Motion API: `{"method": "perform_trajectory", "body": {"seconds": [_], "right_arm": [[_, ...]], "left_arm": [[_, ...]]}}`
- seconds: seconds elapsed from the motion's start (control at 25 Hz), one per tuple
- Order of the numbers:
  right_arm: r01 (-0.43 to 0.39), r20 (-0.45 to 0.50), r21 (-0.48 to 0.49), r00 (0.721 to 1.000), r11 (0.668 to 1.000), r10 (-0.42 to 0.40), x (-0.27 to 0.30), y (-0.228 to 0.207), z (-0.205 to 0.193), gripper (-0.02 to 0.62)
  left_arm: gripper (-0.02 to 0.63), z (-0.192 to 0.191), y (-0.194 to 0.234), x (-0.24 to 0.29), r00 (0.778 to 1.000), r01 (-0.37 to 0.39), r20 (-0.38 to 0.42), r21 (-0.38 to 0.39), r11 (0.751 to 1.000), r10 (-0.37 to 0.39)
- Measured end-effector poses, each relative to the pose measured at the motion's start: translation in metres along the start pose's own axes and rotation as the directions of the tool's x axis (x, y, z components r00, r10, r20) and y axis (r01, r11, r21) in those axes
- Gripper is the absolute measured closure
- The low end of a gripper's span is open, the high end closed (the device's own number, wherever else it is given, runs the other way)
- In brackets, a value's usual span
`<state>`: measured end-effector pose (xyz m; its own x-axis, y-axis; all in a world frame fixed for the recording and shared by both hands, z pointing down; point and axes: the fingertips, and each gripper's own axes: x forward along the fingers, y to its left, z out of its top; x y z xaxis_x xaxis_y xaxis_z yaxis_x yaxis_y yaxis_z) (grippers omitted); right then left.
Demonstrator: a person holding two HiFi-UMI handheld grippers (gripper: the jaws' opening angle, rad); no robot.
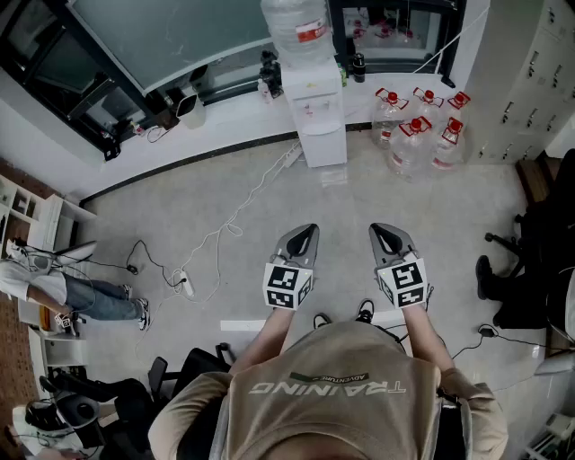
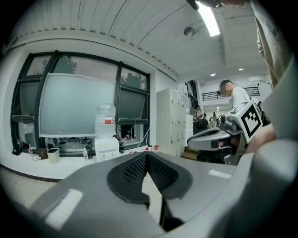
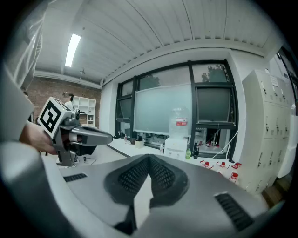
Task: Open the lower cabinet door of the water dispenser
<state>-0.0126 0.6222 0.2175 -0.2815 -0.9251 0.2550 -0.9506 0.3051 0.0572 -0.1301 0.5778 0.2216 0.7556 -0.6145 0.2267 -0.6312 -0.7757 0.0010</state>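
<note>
You have the water dispenser (image 1: pixel 316 101) at your 12 o'clock, well apart from you. It stands upright on the grey floor (image 1: pixel 269 216), close against the white ledge (image 1: pixel 225 112) under the window (image 1: pixel 171 31). It is a narrow white box. On its top sits a big clear bottle (image 1: pixel 295 25) with a red label, turned neck down. The front of the dispenser faces you. The lower cabinet door (image 1: pixel 324 146) is the plain white panel at the bottom of this front. It looks shut, flush with the body.
</note>
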Motion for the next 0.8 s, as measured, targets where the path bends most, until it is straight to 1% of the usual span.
{"method": "perform_trajectory", "body": {"seconds": [0.2,0.44,0.52,0.64,0.72,0.8], "right_arm": [[0.015,0.016,0.029,1.000,0.999,-0.016,-0.001,-0.026,-0.006,0.588],[-0.030,-0.011,0.037,0.999,0.999,0.031,0.015,-0.046,-0.019,0.588],[-0.041,-0.011,0.028,0.999,0.999,0.042,0.023,-0.056,-0.022,0.588],[-0.042,-0.007,-0.013,0.999,0.999,0.042,0.036,-0.076,-0.031,0.586],[-0.060,-0.037,-0.030,0.998,0.998,0.059,0.045,-0.088,-0.045,0.586],[-0.085,-0.062,-0.020,0.995,0.996,0.084,0.049,-0.097,-0.057,0.586]], "left_arm": [[0.598,0.004,0.000,0.017,0.999,-0.041,-0.016,0.004,0.999,0.041],[0.598,0.004,0.004,0.040,0.997,-0.066,-0.052,-0.002,0.998,0.066],[0.598,0.001,0.005,0.051,0.995,-0.075,-0.062,-0.010,0.997,0.075],[0.598,-0.005,0.006,0.068,0.993,-0.095,-0.079,-0.017,0.995,0.093],[0.598,-0.010,0.006,0.077,0.989,-0.114,-0.098,-0.031,0.993,0.110],[0.598,-0.013,0.008,0.083,0.985,-0.135,-0.117,-0.045,0.990,0.129]]}}
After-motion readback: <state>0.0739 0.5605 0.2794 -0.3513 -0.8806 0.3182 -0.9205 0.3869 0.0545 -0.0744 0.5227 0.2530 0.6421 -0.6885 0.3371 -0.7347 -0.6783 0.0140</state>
